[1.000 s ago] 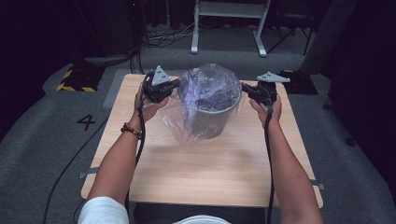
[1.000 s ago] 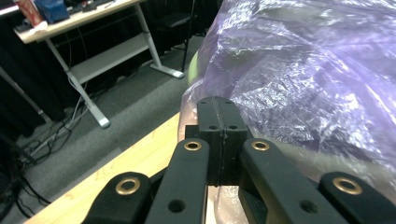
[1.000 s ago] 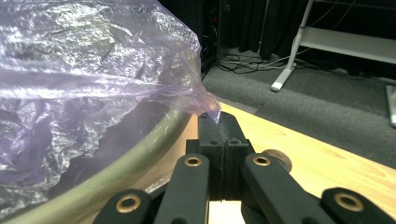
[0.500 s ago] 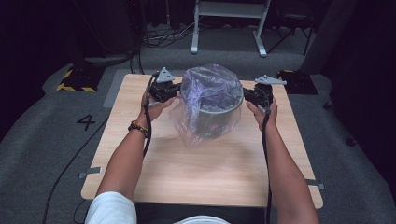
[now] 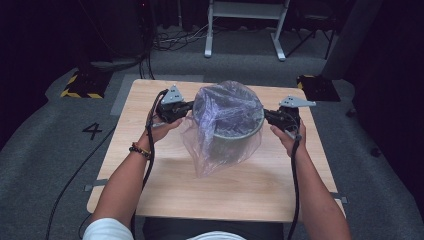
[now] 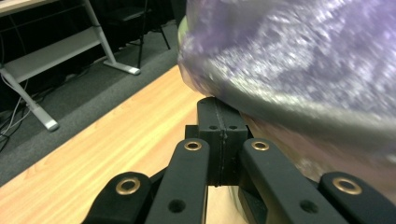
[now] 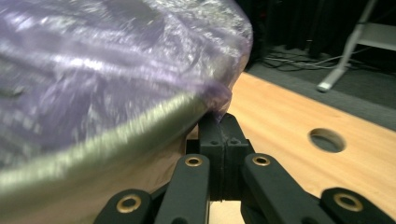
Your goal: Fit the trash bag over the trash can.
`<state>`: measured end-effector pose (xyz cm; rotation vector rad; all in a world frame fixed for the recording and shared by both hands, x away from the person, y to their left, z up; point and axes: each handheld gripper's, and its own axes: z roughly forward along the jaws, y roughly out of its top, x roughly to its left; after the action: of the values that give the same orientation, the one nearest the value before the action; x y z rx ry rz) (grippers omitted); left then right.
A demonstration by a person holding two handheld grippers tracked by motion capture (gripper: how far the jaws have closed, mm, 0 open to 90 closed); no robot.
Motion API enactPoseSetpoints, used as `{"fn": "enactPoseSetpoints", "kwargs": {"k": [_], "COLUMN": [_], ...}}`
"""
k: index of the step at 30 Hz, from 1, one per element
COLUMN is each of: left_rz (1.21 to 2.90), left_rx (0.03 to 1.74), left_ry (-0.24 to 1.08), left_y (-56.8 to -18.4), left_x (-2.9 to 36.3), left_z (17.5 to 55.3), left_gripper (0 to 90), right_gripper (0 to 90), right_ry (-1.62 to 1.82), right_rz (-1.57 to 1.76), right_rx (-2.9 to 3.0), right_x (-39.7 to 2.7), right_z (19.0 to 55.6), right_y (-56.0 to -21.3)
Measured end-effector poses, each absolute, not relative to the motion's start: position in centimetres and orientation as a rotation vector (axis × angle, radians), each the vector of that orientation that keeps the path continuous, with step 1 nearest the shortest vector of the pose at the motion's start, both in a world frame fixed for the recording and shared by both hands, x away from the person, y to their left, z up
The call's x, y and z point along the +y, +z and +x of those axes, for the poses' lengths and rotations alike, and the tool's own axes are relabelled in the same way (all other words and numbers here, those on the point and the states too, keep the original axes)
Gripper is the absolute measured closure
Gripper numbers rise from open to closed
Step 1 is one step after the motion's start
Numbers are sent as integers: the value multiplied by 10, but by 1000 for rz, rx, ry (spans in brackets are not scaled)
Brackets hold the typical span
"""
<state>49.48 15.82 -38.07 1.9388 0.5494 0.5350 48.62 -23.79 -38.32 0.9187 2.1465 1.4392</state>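
Note:
A grey round bin (image 5: 235,142) stands on the wooden table (image 5: 150,170), right of centre. A clear purplish plastic bag (image 5: 225,107) is stretched over its mouth and hangs down its front. My left gripper (image 5: 189,107) is at the bin's left rim, shut on the bag's edge. My right gripper (image 5: 267,114) is at the right rim, shut on the bag there. In the left gripper view the closed jaws (image 6: 219,107) sit just under the rim (image 6: 317,116) and the film (image 6: 299,51). In the right gripper view the bag (image 7: 107,56) bunches into the closed jaws (image 7: 219,122).
A round hole (image 7: 327,140) is cut in the tabletop near the right gripper. Behind the table stands a white-legged frame (image 5: 245,30) with cables on the floor. A black-and-yellow striped block (image 5: 82,82) lies at the back left, by a floor mark "4" (image 5: 93,131).
Both grippers have come down beside the bin's rim. The bag, which billowed above the bin, now lies tighter across its mouth.

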Motion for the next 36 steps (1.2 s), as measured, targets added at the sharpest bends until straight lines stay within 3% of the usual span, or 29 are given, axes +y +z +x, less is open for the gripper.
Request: {"fn": "enactPoseSetpoints", "kwargs": {"k": [5, 7, 9, 12, 16, 19, 23, 26, 29, 32, 33, 36], "left_rz": [1897, 1858, 1842, 1791, 1778, 1834, 1944, 2033, 2094, 2136, 2151, 2129], "left_rx": [591, 613, 602, 589, 522, 451, 390, 404, 424, 424, 401, 381], "left_ry": [584, 601, 612, 591, 569, 522, 497, 539, 552, 600, 609, 656], "left_y": [-377, -370, -362, -349, -337, -334, -338, -344, -349, -353, -353, -351], "left_x": [180, 191, 202, 214, 215, 204, 182, 168, 162, 159, 159, 163], "left_z": [478, 473, 465, 452, 432, 421, 412, 416, 424, 430, 431, 432], "left_gripper": [880, 738, 674, 470, 290, 212, 173, 193, 311, 527, 638, 774], "right_gripper": [900, 900, 900, 900, 900, 900, 889, 877, 868, 869, 875, 894], "right_ry": [1424, 1417, 1416, 1421, 1412, 1422, 1433, 1440, 1444, 1452, 1450, 1451], "right_rz": [882, 874, 872, 864, 856, 858, 849, 838, 836, 833, 830, 828], "right_rx": [2123, 2092, 2062, 2037, 2022, 2017, 2017, 2017, 2013, 2014, 2014, 2017], "right_x": [-246, -251, -256, -259, -259, -258, -256, -254, -254, -254, -253, -254], "right_z": [463, 458, 455, 452, 452, 453, 453, 453, 454, 456, 456, 458], "right_y": [-377, -371, -365, -358, -353, -352, -348, -346, -345, -344, -343, -342]}}
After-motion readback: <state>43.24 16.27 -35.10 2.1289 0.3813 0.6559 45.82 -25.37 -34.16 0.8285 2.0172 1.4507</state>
